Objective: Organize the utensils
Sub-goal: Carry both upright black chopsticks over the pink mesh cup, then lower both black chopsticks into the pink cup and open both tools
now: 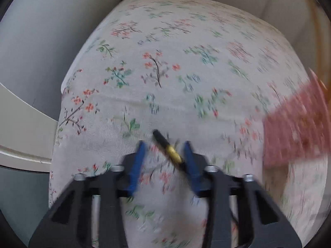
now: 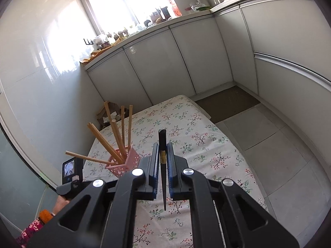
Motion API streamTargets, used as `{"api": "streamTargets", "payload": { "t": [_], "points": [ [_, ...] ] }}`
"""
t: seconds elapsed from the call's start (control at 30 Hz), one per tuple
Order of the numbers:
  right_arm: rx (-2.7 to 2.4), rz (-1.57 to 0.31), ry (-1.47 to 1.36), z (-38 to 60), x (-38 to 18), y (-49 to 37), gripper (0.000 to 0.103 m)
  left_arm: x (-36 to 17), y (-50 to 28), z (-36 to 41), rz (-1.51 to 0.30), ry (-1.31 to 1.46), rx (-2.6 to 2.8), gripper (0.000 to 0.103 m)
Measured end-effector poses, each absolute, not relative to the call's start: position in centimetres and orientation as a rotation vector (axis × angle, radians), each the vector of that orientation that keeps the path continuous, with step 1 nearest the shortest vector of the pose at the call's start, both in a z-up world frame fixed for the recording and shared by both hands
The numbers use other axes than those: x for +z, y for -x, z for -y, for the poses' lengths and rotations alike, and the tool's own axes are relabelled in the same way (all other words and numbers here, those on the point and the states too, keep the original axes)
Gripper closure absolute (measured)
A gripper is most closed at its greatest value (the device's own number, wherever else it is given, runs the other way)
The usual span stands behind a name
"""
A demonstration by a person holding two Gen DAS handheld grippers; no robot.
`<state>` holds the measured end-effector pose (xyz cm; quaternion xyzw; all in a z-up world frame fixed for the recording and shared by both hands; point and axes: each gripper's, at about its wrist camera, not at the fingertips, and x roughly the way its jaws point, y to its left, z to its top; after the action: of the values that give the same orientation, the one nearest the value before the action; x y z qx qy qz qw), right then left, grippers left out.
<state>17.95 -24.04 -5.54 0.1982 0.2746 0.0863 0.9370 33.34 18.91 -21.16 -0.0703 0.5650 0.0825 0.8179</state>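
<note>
Six wooden chopsticks fill the pink basket; right hand-held gripper clamps a black chopstick; left hand-held gripper gapes.

Place: you're in a home kitchen.
Cabinets: white base cabinets run across the upper middle and right.
Countertop: a cluttered counter sits under a bright window, upper centre.
Table: a floral tablecloth covers it, lower centre.
Floor: grey tiles, right.

Legible text, labels, brands, numbers, signs: 0 found in either wrist view; small distant items are too blurred to read.
</note>
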Motion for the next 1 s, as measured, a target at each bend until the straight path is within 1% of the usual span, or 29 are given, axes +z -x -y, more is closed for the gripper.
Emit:
{"api": "streamTargets", "payload": {
  "t": [0.03, 0.07, 0.13, 0.23, 0.4, 0.5, 0.57, 0.67, 0.77, 0.8, 0.83, 0.87, 0.9, 0.97, 1.0],
  "points": [
    [0.179, -0.558, -0.406, 23.9, -5.4, -17.8, 0.095, -21.1, -32.5, -19.5, -1.207, 0.186, 0.136, 0.091],
    [0.185, -0.557, -0.411, 23.9, -5.3, -17.7, 0.095, -21.0, -31.4, -20.3, -1.211, 0.24, 0.09, 0.096],
    [0.196, -0.555, -0.415, 23.7, -5.1, -17.4, 0.093, -20.2, -28.9, -21.2, -1.163, 0.274, 0.04, 0.097],
    [0.205, -0.553, -0.408, 23.1, -4.5, -16.9, 0.092, -16.7, -25.1, -21.5, -1.028, 0.305, -0.041, 0.097],
    [0.22, -0.527, -0.406, 22.2, -3.1, -16.0, 0.092, -10.3, -20.7, -18.7, -0.83, 0.257, -0.151, 0.097],
    [0.233, -0.498, -0.394, 21.7, -1.8, -15.6, 0.093, -7.5, -19.3, -17.6, -0.741, 0.267, -0.2, 0.097],
    [0.224, -0.487, -0.385, 21.7, -1.2, -15.6, 0.095, -5.0, -18.8, -16.2, -0.673, 0.262, -0.243, 0.097],
    [0.2, -0.511, -0.421, 22.9, -1.6, -16.0, 0.095, -2.4, -18.1, -13.8, -0.597, 0.23, -0.292, 0.097],
    [0.126, -0.597, -0.494, 25.0, -3.7, -17.6, 0.094, 0.2, -16.2, -12.6, -0.526, 0.208, -0.349, 0.097],
    [0.089, -0.673, -0.533, 26.3, -5.3, -18.7, 0.094, 0.7, -15.6, -12.3, -0.505, 0.197, -0.36, 0.097],
    [0.068, -0.747, -0.571, 27.3, -6.9, -19.8, 0.09, 1.3, -15.1, -11.8, -0.488, 0.188, -0.375, 0.097],
    [0.048, -0.859, -0.625, 28.8, -9.3, -21.3, 0.087, 1.8, -14.5, -11.4, -0.477, 0.181, -0.391, 0.097],
    [0.02, -0.935, -0.673, 30.2, -11.4, -22.5, 0.086, 2.1, -14.1, -11.2, -0.467, 0.172, -0.404, 0.097],
    [-0.053, -1.031, -0.719, 32.8, -14.8, -24.5, 0.081, 2.4, -13.8, -11.2, -0.458, 0.16, -0.422, 0.097],
    [-0.091, -1.044, -0.728, 33.8, -15.8, -25.1, 0.075, 2.4, -13.7, -11.0, -0.456, 0.159, -0.43, 0.097]
  ]
}}
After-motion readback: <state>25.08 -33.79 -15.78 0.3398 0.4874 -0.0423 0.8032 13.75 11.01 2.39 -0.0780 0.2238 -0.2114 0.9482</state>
